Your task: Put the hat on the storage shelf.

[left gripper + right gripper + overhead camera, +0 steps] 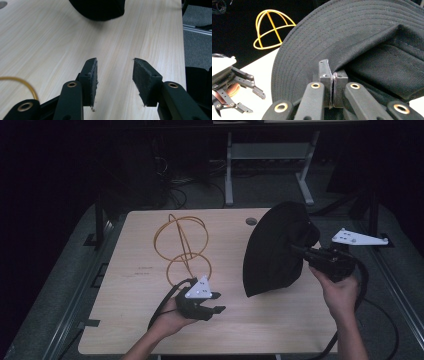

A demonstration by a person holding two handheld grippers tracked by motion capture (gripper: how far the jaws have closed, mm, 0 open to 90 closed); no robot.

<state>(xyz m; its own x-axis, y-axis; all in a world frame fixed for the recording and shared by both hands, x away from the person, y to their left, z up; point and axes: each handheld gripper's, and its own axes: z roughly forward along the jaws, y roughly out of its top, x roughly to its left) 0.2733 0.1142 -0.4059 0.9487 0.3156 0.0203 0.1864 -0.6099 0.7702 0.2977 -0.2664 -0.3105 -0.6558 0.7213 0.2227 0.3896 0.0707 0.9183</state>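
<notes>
Two grippers: left gripper spread, empty; right gripper pinching one black hat; one yellow wire frame.

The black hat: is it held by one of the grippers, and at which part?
Yes. The right gripper is shut on the black hat, pinching the edge of its brim. The left gripper is open and holds nothing.

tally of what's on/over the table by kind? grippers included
Black hat: 1, pinched at the brim by the right gripper and lifted on edge
Yellow wire hat frame: 1, standing on the table
Grippers: 2, the left gripper open with nothing between its pads
Total: 4
</notes>
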